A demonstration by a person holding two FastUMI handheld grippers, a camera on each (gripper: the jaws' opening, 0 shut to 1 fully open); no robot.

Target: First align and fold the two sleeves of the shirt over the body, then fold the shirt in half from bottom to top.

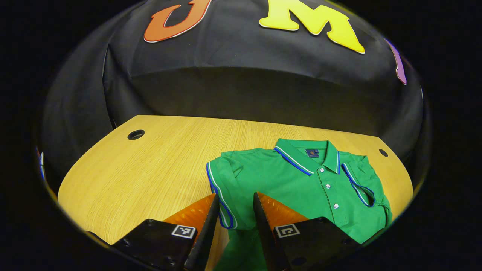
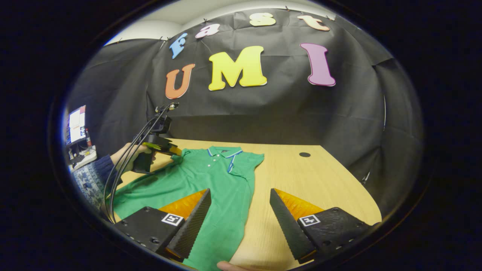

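Green cloth runs between the fingers of my left gripper [image 1: 236, 210], which stand a little apart around the striped cuff of the left sleeve [image 1: 222, 188]; I cannot tell whether they pinch it. My right gripper [image 2: 240, 210] hangs wide apart over the shirt's lower side edge, gripping nothing. Farther off, the shirt [image 2: 211, 180] lies face up on the wooden table [image 2: 301, 177], collar [image 1: 307, 152] toward the booth wall. Its right sleeve [image 1: 361, 180] already lies folded onto the body; I judge the left sleeve halfway, and the bottom-to-top fold not yet begun.
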